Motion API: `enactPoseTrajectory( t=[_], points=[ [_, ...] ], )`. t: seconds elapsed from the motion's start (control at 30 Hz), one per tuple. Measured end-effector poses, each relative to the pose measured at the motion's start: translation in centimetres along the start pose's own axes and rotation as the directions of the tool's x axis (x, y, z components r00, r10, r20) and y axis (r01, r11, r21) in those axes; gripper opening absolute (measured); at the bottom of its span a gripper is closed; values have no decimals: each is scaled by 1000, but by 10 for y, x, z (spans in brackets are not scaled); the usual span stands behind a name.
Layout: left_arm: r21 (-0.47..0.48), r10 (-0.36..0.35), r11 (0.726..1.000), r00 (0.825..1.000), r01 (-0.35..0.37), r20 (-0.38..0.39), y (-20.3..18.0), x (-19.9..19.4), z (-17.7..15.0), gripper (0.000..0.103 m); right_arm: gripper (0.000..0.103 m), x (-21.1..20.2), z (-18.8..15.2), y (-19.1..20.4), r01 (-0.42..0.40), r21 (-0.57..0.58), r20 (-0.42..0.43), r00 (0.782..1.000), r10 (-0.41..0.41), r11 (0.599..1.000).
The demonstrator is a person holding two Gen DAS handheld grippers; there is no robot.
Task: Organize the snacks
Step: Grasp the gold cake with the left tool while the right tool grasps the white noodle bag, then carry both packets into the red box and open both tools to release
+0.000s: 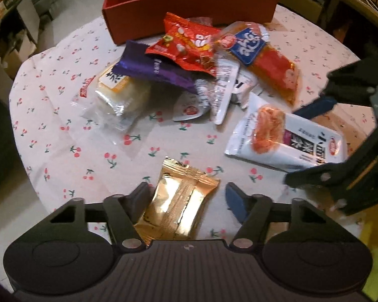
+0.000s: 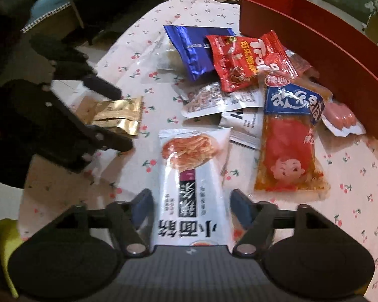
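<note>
On the desk (image 1: 63,75), both claws stand open, left claw (image 1: 186,196) straddling the gold packet (image 1: 176,209), right claw (image 2: 191,201) astride the white noodle pack (image 2: 191,176); closing, then transfer to the red box (image 1: 189,7), appears next.

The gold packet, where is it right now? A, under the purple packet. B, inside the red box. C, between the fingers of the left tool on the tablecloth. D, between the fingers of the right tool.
C: the gold packet lies on the cherry-print tablecloth between the open fingers of the left tool, while the right tool straddles the white noodle packet.
</note>
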State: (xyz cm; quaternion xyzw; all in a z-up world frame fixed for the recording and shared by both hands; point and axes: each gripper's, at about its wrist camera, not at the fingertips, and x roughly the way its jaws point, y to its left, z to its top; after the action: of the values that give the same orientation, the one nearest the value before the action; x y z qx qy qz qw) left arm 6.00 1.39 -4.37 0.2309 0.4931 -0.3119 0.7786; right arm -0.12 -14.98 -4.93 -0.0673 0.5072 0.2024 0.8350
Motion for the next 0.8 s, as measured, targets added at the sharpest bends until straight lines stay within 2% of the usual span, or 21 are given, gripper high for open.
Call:
enactPoseTrajectory(
  t=[0.03, 0.1, 0.17, 0.23, 0.3, 0.4, 0.47, 0.53, 0.6, 0.63, 0.7, 0.77, 0.8],
  points=[
    [-13, -2, 1000, 1000, 2, 0, 0, -1, 0, 65, 89, 2, 0, 0, -7, 6, -3, 1000, 7, 1000],
    [-20, 7, 1000, 1000, -6, 3, -5, -3, -1, 63, 97, 6, 1, 0, -26, 24, -3, 1000, 26, 999],
    [-24, 15, 1000, 1000, -15, 3, -11, -4, 0, 54, 93, 6, 3, 2, -2, 20, -13, 1000, 2, 1000],
    [-38, 12, 999, 1000, -13, -3, -16, -10, -4, 50, 62, 0, 3, 6, 45, -1, -4, 999, -45, 999],
    [-39, 33, 999, 999, -34, -5, -24, -11, -7, 50, 48, -7, 3, 5, 46, 19, -2, 999, -46, 999],
    [-81, 67, 994, 998, -67, 3, -26, -12, -11, 58, 47, -9, -1, 2, 54, 35, -4, 999, -54, 998],
    [-121, 90, 989, 996, -90, -6, -25, -11, -13, 79, 45, -13, -4, 4, 65, 29, 1, 998, -65, 997],
    [-153, 113, 981, 993, -115, -25, -24, -8, -17, 88, 43, -15, -5, 6, 82, 22, 6, 997, -82, 996],
    [-177, 105, 978, 994, -110, -37, -26, -9, -16, 79, 42, -20, -7, 10, 100, 13, 18, 995, -101, 995],
    [-180, 71, 981, 997, -77, -39, -27, -11, -13, 65, 42, -23, -7, 10, 102, 18, 25, 994, -103, 995],
    [-160, 65, 985, 997, -71, -44, -31, -13, -12, 60, 42, -29, -8, 10, 101, 31, 43, 994, -103, 994],
    [-140, 56, 988, 998, -58, -19, -36, -14, -14, 49, 42, -33, -10, 10, 111, 42, 49, 992, -113, 993],
    [-147, 45, 988, 999, -45, -5, -37, -15, -16, 49, 42, -33, -10, 9, 114, 46, 50, 992, -116, 992]
  ],
)
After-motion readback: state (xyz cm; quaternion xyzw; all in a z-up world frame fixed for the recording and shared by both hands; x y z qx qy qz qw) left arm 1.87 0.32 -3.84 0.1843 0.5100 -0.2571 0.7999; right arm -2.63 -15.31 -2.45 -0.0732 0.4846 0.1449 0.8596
